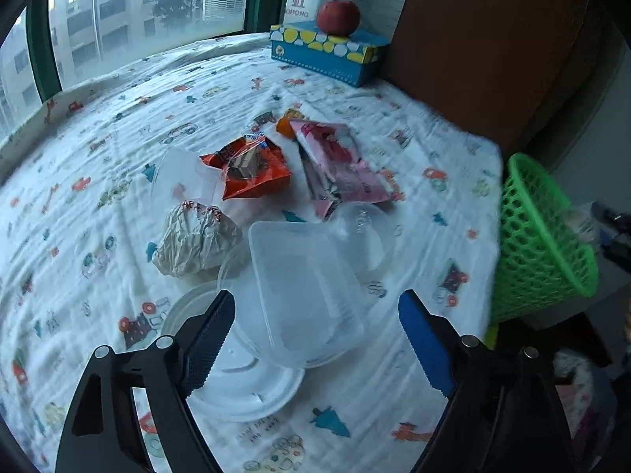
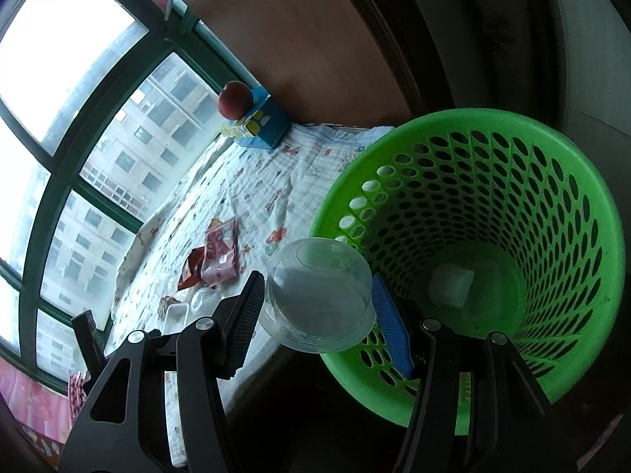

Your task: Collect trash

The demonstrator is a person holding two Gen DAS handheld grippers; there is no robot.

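Note:
My right gripper (image 2: 315,307) is shut on a clear plastic bowl (image 2: 317,299) and holds it over the near rim of the green mesh basket (image 2: 512,216), which holds one white piece (image 2: 451,285). My left gripper (image 1: 315,331) is open, its jaws on either side of a clear rectangular tray (image 1: 303,291) that lies on a white round lid (image 1: 240,386). Beyond lie a crumpled paper wrapper (image 1: 195,242), an orange snack bag (image 1: 252,169), a pink wrapper (image 1: 339,161) and a clear cup (image 1: 364,232). The basket (image 1: 540,236) shows at the right of the left wrist view.
The trash lies on a patterned white cloth (image 1: 118,126) beside a window. A blue tissue box (image 1: 327,53) with a red apple (image 1: 338,16) on it stands at the far corner against a brown wall. The basket stands off the cloth's right edge.

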